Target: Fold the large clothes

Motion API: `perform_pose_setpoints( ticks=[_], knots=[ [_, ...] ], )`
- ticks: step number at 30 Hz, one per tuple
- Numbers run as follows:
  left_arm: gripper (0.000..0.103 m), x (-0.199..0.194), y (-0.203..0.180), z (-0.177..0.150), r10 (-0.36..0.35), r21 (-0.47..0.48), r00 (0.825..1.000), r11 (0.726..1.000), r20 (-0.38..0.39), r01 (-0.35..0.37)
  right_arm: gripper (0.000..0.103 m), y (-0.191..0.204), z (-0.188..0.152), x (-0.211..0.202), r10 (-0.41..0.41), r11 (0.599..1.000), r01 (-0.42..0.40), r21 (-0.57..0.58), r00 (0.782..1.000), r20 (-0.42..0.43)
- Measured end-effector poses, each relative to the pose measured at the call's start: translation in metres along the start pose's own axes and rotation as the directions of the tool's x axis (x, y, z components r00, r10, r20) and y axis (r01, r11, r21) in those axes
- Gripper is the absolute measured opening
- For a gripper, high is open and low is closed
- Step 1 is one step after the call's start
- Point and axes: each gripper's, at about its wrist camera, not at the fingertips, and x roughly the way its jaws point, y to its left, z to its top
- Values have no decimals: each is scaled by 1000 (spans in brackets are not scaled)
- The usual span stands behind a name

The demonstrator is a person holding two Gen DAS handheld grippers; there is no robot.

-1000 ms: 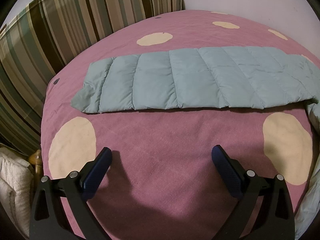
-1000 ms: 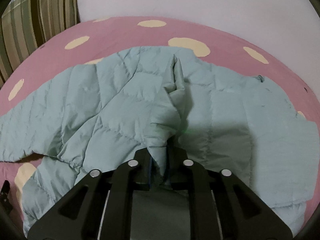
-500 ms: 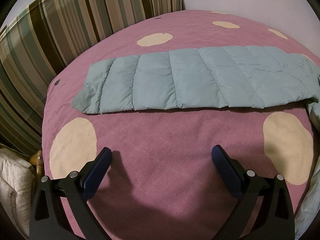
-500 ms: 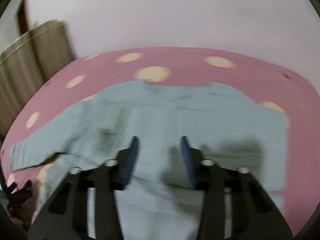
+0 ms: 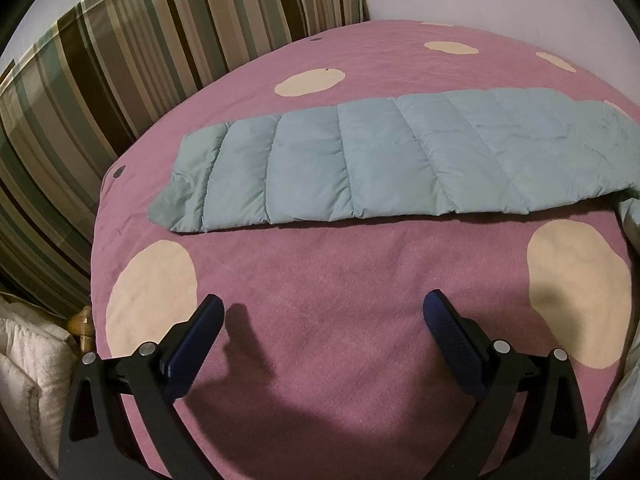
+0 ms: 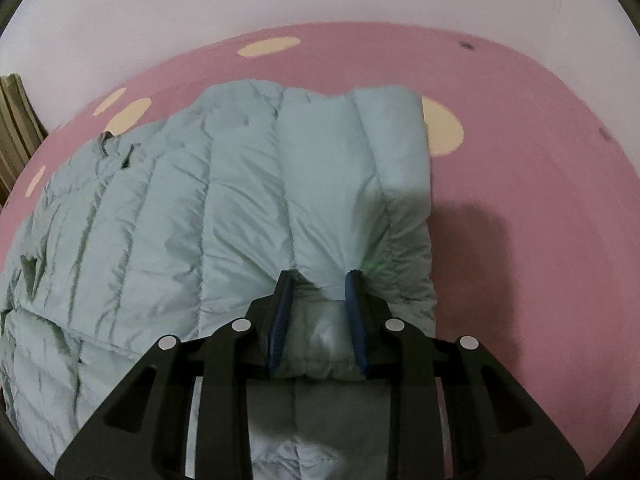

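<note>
A bunched fold of the pale blue puffer jacket (image 6: 248, 200) is pinched by the right gripper (image 6: 320, 276); the left gripper (image 5: 324, 312) is held wide, empty, above the pink blanket (image 5: 360, 280); the outstretched sleeve (image 5: 360, 160) probably needs folding inward next.

Jacket sleeve (image 5: 392, 160) runs past the right edge.

The right tool (image 6: 320, 276), shut on a raised fold of the puffer jacket (image 6: 224, 208) a second ago and then spread apart above it, now has its fingers part closed around a bunched fold near the jacket's right edge.
</note>
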Motion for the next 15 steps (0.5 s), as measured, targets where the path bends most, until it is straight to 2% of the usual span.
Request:
perform_pose_setpoints(
  ticks=[4, 7, 11, 13, 15],
  knots=[
    [99, -1, -2, 0, 6, 5, 1000, 1000, -1, -6, 28, -6, 30, -16, 4, 1000, -5, 21, 997, 71],
    [99, 1, -2, 1, 7, 6, 1000, 1000, -2, -7, 28, -11, 53, -5, -11, 999, 8, 35, 996, 88],
    [99, 0, -2, 1, 7, 6, 1000, 1000, -1, -7, 29, -16, 71, 35, -51, 998, 49, 34, 998, 47],
    [99, 1, -2, 1, 7, 7, 1000, 1000, -2, -7, 29, -20, 68, 60, -62, 997, 62, 36, 998, -8],
    [99, 1, -2, 1, 9, 8, 1000, 1000, 0, -9, 29, -19, 62, 71, -66, 997, 66, 36, 998, -7]
  ],
)
